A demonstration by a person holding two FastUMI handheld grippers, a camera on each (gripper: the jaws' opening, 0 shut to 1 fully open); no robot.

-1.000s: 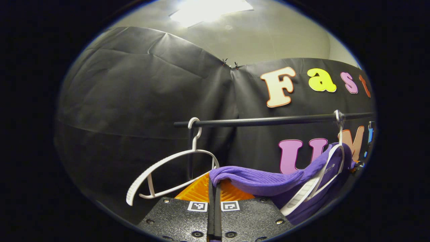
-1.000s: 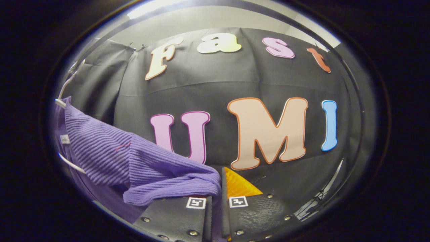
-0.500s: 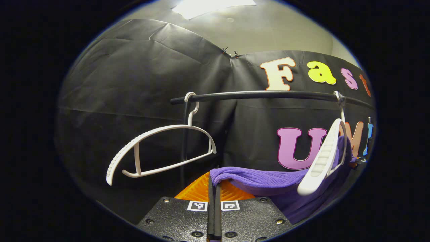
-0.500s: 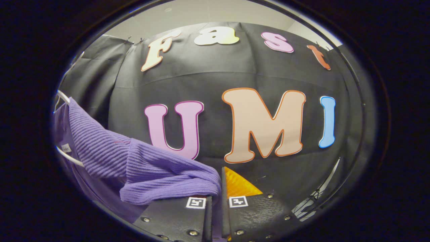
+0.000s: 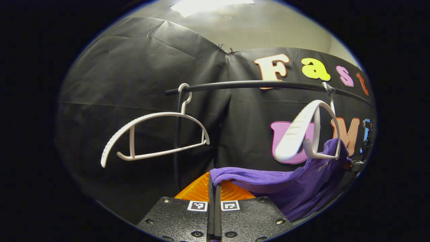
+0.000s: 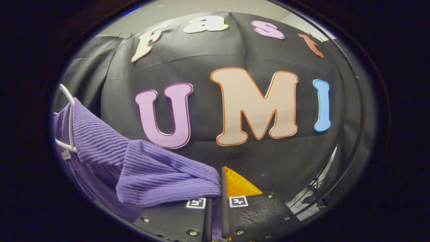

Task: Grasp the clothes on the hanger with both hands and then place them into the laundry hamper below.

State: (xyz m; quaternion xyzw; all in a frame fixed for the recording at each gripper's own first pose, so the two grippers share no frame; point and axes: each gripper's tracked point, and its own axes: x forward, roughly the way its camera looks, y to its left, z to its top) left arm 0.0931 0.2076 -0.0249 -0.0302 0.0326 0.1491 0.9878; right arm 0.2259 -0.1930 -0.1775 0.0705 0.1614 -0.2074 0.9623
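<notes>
A purple ribbed knit garment [image 5: 275, 185] stretches from my left gripper [image 5: 214, 183], which is shut on one edge of it, off to the right. Its white hanger [image 5: 307, 131] hangs on the black rail [image 5: 262, 84], bare and tilted, just above the cloth. In the right gripper view the same purple garment [image 6: 151, 168] sags to the left from my right gripper [image 6: 216, 188], shut on its other edge. A piece of the white hanger [image 6: 69, 117] shows at that view's left, by the cloth.
An empty second white hanger [image 5: 151, 134] hangs at the left end of the rail, beside the rack's upright post [image 5: 176, 141]. The black cloth wall stands close behind. Cables [image 6: 312, 191] show low at the right of the right gripper view.
Both grippers have gone down with the garment held. The cloth has slid off the right hanger, which now swings bare above it. The rail sits higher in the left gripper view.
</notes>
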